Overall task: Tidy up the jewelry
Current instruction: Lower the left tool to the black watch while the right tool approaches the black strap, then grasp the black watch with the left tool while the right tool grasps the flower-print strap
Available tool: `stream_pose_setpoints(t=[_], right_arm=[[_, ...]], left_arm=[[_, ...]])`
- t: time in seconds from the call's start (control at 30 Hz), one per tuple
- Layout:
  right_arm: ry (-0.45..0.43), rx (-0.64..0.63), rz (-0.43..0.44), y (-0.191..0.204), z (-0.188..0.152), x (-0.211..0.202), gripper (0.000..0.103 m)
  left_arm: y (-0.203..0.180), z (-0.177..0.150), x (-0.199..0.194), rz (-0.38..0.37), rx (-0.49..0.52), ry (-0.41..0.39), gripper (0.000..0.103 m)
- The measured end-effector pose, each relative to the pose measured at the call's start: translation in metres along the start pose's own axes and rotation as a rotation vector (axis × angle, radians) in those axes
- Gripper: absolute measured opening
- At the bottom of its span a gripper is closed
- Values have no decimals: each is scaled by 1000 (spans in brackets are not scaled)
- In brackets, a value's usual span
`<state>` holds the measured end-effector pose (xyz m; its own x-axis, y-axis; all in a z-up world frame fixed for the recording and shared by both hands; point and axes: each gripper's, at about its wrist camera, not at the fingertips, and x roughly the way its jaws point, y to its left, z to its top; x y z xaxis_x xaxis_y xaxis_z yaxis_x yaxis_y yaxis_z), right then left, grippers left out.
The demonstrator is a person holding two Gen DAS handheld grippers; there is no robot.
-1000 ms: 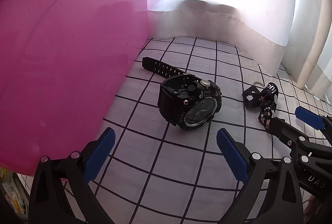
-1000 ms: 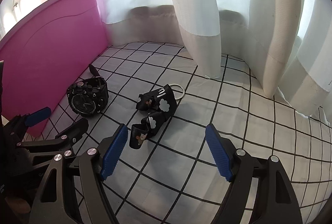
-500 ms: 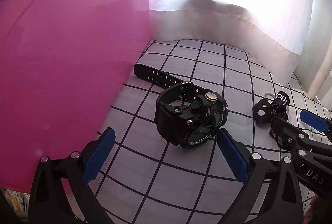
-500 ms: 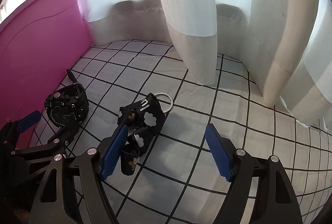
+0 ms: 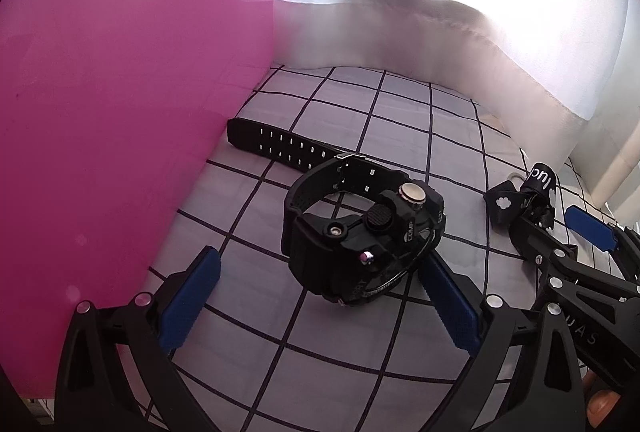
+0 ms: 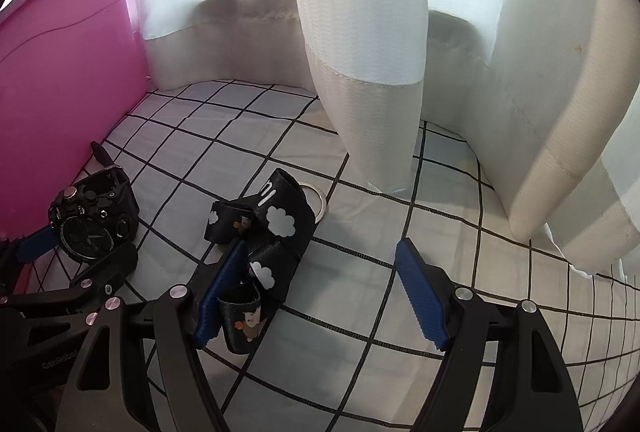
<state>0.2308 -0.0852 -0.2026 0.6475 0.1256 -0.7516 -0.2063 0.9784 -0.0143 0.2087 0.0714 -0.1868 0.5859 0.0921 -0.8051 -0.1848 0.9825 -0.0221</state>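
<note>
The black watch [image 5: 360,232] lies on its side on the checked cloth [image 5: 340,372], just beside the pink bin [image 5: 120,112]. The left claw [image 5: 320,300] stands wide, its right finger close to the watch. To the right of the watch lies the black strap [image 6: 272,228] with a metal ring [image 6: 316,198]. The right claw [image 6: 320,296] is wide too, its left finger just at the strap.

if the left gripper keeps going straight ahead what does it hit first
Most likely the black watch, lying between the open jaws of the left gripper and just ahead. Depth is unclear, but nothing sits nearer.
</note>
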Motion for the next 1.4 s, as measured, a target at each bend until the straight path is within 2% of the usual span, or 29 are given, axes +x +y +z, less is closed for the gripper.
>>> stream_pose_setpoints(t=[0.13,0.2,0.33,0.4,0.43,0.5,0.83,1.4], right_arm=[[-9,2,13,0,2,0,69],[-13,-8,17,-1,2,-2,63],[-15,-17,25,1,4,-1,59],[-21,-15,28,1,4,-2,48],[-24,-12,28,-2,3,-4,44],[-29,-3,27,-6,2,-7,22],[-41,36,80,-14,-7,-13,21],[-74,58,105,-35,-32,-52,21]], left_arm=[[-2,4,2,-6,10,-2,94],[-4,6,2,-17,25,-4,88],[-10,11,2,-40,51,-4,78],[-13,11,0,-59,68,-8,66],[-15,12,0,-63,76,-9,64],[-14,12,0,-68,72,-11,64],[-8,4,-8,-93,59,-18,62],[-17,-20,-41,-124,71,-31,62]])
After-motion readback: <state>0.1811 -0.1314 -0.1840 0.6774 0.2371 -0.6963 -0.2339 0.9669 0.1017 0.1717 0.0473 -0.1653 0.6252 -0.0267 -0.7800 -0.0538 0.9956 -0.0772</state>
